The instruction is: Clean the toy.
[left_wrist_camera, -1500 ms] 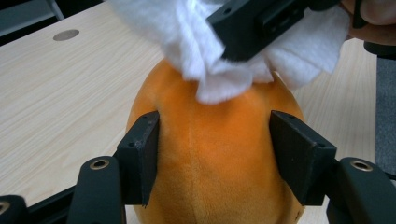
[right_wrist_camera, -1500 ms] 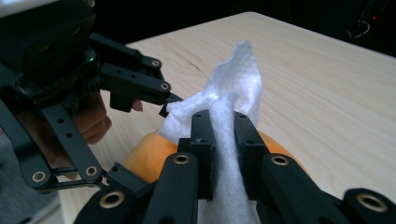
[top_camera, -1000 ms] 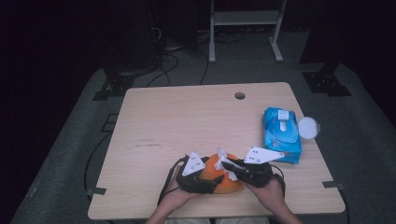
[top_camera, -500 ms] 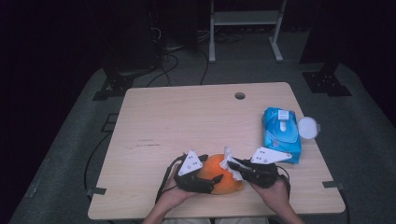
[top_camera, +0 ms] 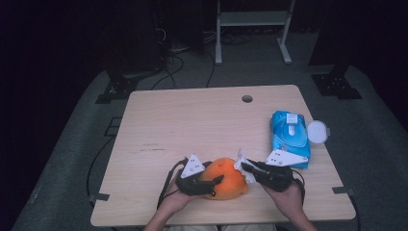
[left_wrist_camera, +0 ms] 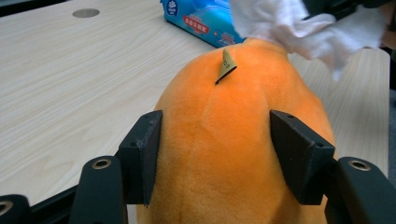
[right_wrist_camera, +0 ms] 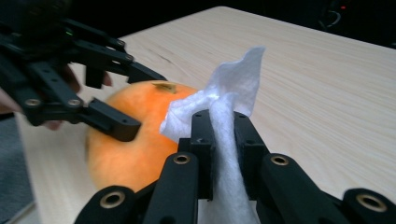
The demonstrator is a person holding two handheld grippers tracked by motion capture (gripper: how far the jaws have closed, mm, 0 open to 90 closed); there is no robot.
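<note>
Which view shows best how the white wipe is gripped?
The right gripper view: the white wipe is pinched between the right gripper's closed jaws. The left gripper view shows its loose end against the orange plush toy. The high view shows a small white scrap.

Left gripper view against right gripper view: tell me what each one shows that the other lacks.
Left gripper view alone: the blue wipes pack, the table's round hole, and the left gripper clamping the orange plush toy. Right gripper view alone: the right gripper pinching the white wipe between its fingers. Both share the toy, the wipe and the table.
</note>
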